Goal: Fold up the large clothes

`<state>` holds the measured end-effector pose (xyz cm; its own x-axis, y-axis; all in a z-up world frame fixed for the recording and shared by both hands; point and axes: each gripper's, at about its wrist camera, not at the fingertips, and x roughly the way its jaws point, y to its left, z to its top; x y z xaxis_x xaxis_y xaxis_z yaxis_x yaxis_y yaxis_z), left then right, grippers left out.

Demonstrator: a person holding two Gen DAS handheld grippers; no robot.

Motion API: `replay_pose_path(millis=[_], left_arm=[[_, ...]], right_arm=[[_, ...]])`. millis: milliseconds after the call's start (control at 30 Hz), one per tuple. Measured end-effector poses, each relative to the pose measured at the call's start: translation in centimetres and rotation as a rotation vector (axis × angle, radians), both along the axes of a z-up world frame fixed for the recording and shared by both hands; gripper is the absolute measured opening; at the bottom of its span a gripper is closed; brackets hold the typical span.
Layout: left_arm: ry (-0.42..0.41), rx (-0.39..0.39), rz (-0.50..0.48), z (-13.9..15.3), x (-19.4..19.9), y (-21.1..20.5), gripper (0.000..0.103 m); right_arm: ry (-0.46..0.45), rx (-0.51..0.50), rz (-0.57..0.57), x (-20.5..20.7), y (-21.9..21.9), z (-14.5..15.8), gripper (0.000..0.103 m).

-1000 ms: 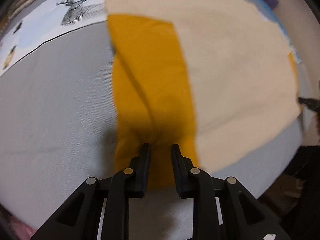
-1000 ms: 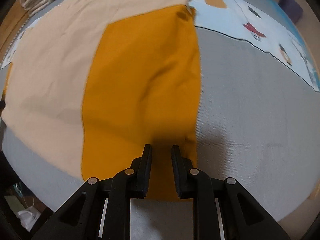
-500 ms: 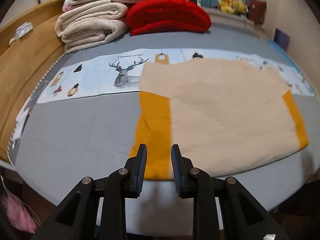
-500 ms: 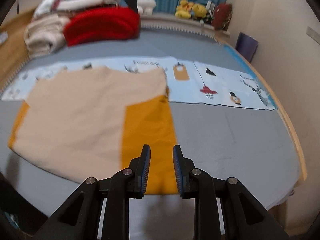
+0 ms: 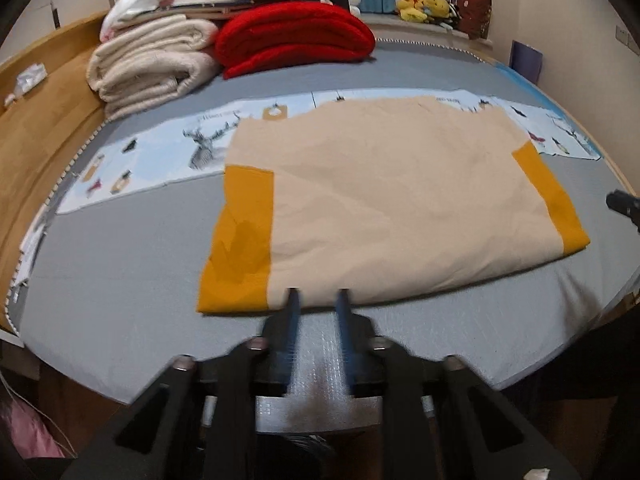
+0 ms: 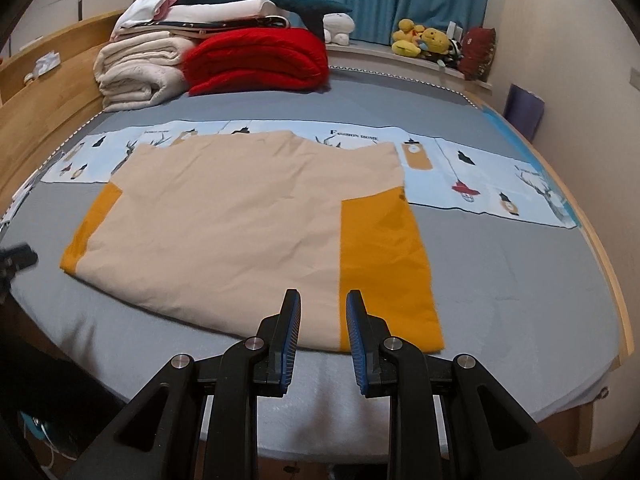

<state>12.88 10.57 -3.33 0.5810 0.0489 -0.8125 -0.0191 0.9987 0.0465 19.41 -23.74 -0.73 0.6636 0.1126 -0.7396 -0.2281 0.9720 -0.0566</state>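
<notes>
A large cream garment with mustard-yellow side panels (image 5: pixel 392 200) lies folded flat on the grey bed (image 5: pixel 120 280). In the right wrist view the same garment (image 6: pixel 240 224) spreads across the middle. My left gripper (image 5: pixel 318 294) hovers above its near edge, blurred, jaws closing with a small gap and nothing between them. Over the near edge beside the right mustard panel, my right gripper (image 6: pixel 323 296) is open and holds nothing. Each gripper's tip shows at the edge of the other's view: the right gripper (image 5: pixel 622 204), the left gripper (image 6: pixel 18 258).
Folded cream blankets (image 5: pixel 148 68) and a red blanket (image 5: pixel 292 36) are stacked at the bed's far left. A light-blue printed strip (image 6: pixel 480 172) crosses the bed behind the garment. A wooden frame (image 5: pixel 40 120) runs along the left side. Plush toys (image 6: pixel 424 42) sit on the far ledge.
Both grippers have pulled back and risen from close over the mustard panels to the bed's near edge. The garment stays flat on the bed.
</notes>
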Motion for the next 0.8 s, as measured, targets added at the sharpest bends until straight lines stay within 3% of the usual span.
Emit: replay_pose_path(millis=[67, 133, 167, 300, 433, 667, 800], left_arm=[[-0.009, -0.033, 0.001, -1.3, 0.2, 0.2, 0.009], [0.051, -0.021, 0.039, -3.0, 1.2, 0.4, 0.008], [0.051, -0.056, 0.056, -3.2, 1.6, 0.7, 0.008], [0.062, -0.089, 0.099, -4.2, 2.5, 1.8, 0.008], [0.109, -0.211, 0.18, -5.7, 3.1, 3.7, 0.009], [0.155, -0.448, 0.349, -8.6, 3.4, 7.0, 0.048], [0.167, -0.602, 0.418, -10.3, 3.6, 8.8, 0.056]], right_arm=[[-0.003, 0.004, 0.005, 0.1, 0.9, 0.0, 0.023], [-0.016, 0.006, 0.014, 0.4, 1.5, 0.0, 0.012], [-0.021, 0.006, 0.022, 0.7, 2.0, -0.2, 0.011], [-0.001, -0.007, 0.054, 2.0, 3.9, -1.1, 0.011], [0.058, -0.003, 0.086, 3.5, 5.7, -2.5, 0.012], [0.153, -0.094, 0.168, 6.1, 10.8, -6.0, 0.013], [0.184, -0.129, 0.18, 7.1, 13.0, -7.8, 0.013]])
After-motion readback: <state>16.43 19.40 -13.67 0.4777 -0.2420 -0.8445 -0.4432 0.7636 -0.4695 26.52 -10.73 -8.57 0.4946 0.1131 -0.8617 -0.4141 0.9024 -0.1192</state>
